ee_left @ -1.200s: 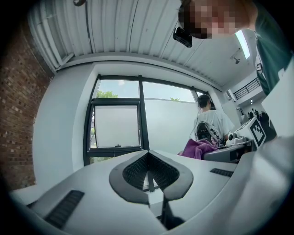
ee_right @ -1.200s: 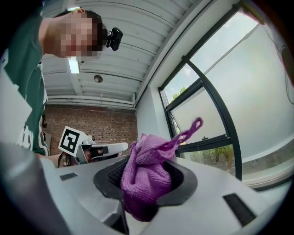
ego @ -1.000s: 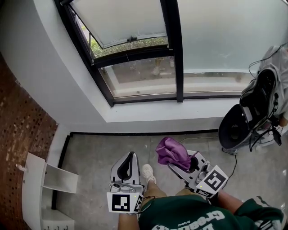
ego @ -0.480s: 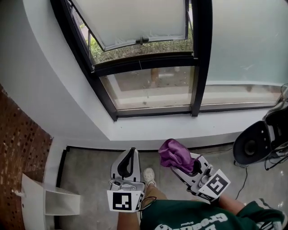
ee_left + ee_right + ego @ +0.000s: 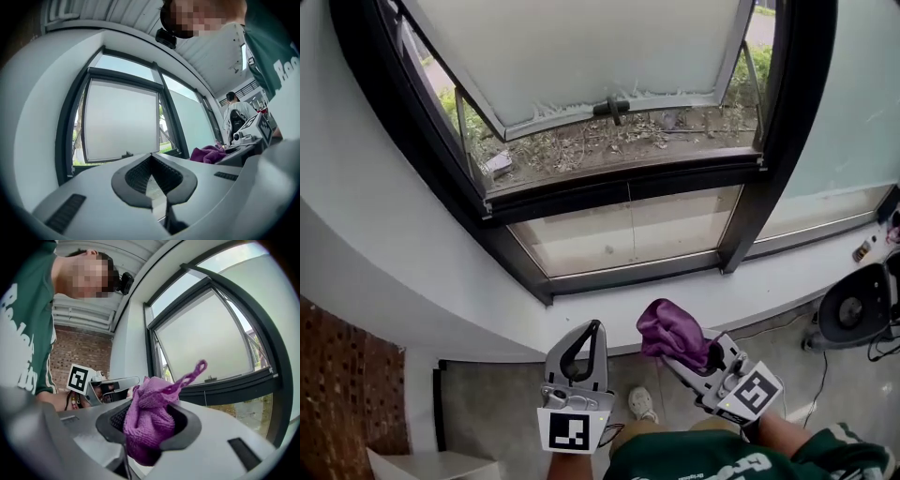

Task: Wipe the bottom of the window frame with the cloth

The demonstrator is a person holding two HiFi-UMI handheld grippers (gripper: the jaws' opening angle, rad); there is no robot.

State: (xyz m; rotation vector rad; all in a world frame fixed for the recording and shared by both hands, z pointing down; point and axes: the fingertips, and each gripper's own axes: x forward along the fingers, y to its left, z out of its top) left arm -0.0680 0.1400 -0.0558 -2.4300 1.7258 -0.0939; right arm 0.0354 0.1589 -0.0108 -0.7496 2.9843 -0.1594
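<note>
The black window frame (image 5: 637, 274) runs along the wall, and its bottom bar sits just above a white ledge (image 5: 581, 317). The top pane of the window frame (image 5: 581, 56) is swung out, and it has a small dark handle (image 5: 612, 106) on its lower edge.

The purple cloth (image 5: 670, 328) is below the window frame and a bit off from it. It hangs in the air over the edge of the ledge and does not touch the bottom bar. The right gripper (image 5: 680, 354) holds it. In the right gripper view the two jaws pinch tight on the cloth, which bulges out over them in a soft lump with one thin loop sticking up.

The left gripper (image 5: 592, 330) is just beside the right one, also below the window frame. It points up at the bottom bar but does not touch it. In the left gripper view its jaws are pressed together at the tips, with nothing between them.

The person holding both grippers wears a green shirt (image 5: 712, 459). A pale shoe (image 5: 642, 403) shows on the grey floor (image 5: 506, 412) under the ledge. A red brick wall (image 5: 347, 394) is away from the window frame, on its left side. In the left gripper view, another person (image 5: 234, 112) stands far along the window frame to the right.
</note>
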